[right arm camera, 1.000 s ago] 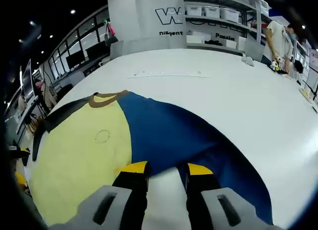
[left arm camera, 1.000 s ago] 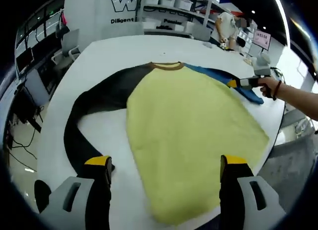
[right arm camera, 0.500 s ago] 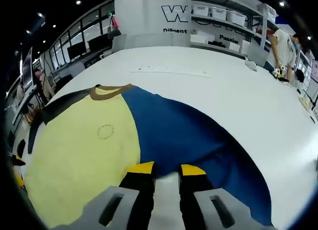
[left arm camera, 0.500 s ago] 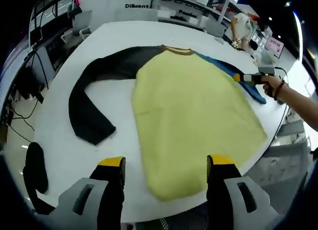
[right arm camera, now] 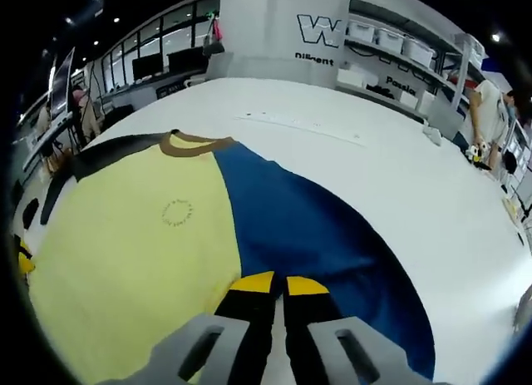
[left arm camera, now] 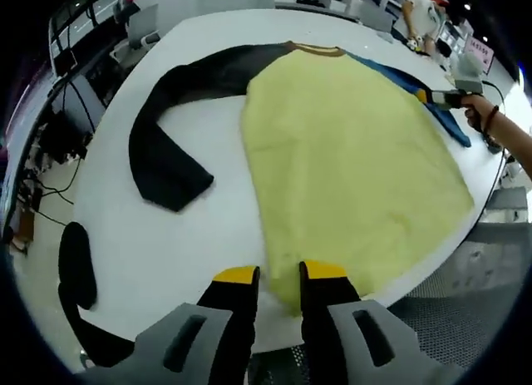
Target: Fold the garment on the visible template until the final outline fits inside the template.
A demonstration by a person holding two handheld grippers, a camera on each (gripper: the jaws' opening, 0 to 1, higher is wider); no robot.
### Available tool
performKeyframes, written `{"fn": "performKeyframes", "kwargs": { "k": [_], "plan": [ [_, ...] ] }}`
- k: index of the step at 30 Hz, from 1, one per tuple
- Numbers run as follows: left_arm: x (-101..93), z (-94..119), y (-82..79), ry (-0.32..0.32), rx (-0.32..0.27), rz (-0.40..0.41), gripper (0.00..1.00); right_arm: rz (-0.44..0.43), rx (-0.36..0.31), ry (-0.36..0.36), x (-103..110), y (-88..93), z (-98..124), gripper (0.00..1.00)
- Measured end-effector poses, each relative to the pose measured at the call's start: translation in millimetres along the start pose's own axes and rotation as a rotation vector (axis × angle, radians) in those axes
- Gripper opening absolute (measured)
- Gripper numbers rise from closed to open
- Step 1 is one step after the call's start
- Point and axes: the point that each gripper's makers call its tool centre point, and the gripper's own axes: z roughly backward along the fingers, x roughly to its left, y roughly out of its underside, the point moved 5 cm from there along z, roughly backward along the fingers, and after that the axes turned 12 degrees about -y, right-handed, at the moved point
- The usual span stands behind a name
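A yellow-bodied garment (left arm camera: 349,152) lies flat on the white table (left arm camera: 208,235), with a brown collar (left arm camera: 312,49) at the far end. Its black sleeve (left arm camera: 166,152) curves out to the left and its blue sleeve (left arm camera: 416,90) to the right. My left gripper (left arm camera: 279,275) is shut on the yellow hem at the table's near edge. In the right gripper view the yellow body (right arm camera: 125,252) spreads left and the blue sleeve (right arm camera: 307,227) runs to my right gripper (right arm camera: 278,281), shut on the sleeve's edge. A hand (left arm camera: 482,115) holds that right gripper (left arm camera: 426,96) in the left gripper view.
The table edge curves close under the hem, with grated floor (left arm camera: 465,318) beyond it. A black chair (left arm camera: 75,260) stands at the left. A faint line of marks (right arm camera: 299,127) crosses the table past the collar. Shelves with bins (right arm camera: 399,48) and a person (right arm camera: 486,111) are behind.
The left jaws closed from wide apart onto the yellow hem as that gripper moved back to the table's edge. The right jaws narrowed further onto the blue sleeve.
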Motion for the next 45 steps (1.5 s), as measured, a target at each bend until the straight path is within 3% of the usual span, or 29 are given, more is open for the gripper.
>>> {"fn": "performKeyframes", "kwargs": {
  "k": [5,13,24,32,38,42,45],
  "plan": [
    [-4.3,0.1,-2.1,0.008,0.001,-0.026,0.11,0.034,0.021,0.013,-4.9,-0.7,-2.4,0.0],
    [-2.2,-0.1,-0.7,0.015,0.006,0.01,0.11,0.044,0.018,0.016,-7.7,-1.8,-4.0,0.0],
    [0.5,3.1,3.6,0.009,0.025,-0.041,0.13,0.019,0.01,-0.002,-10.1,-2.4,-5.3,0.0],
    [4.6,6.9,8.9,0.011,0.05,-0.098,0.18,-0.053,-0.017,-0.034,-13.3,-2.1,-6.5,0.0],
    [4.8,11.1,13.3,0.004,0.071,-0.14,0.18,-0.059,-0.011,-0.043,-12.0,-1.8,-6.5,0.0],
    [8.6,15.8,22.6,-0.002,0.131,-0.212,0.15,-0.071,0.0,-0.045,-12.2,-2.8,-6.8,0.0],
    [3.6,18.9,15.9,0.053,0.052,-0.132,0.14,-0.087,-0.017,-0.045,-11.2,-3.6,-5.3,0.0]
  ]
}}
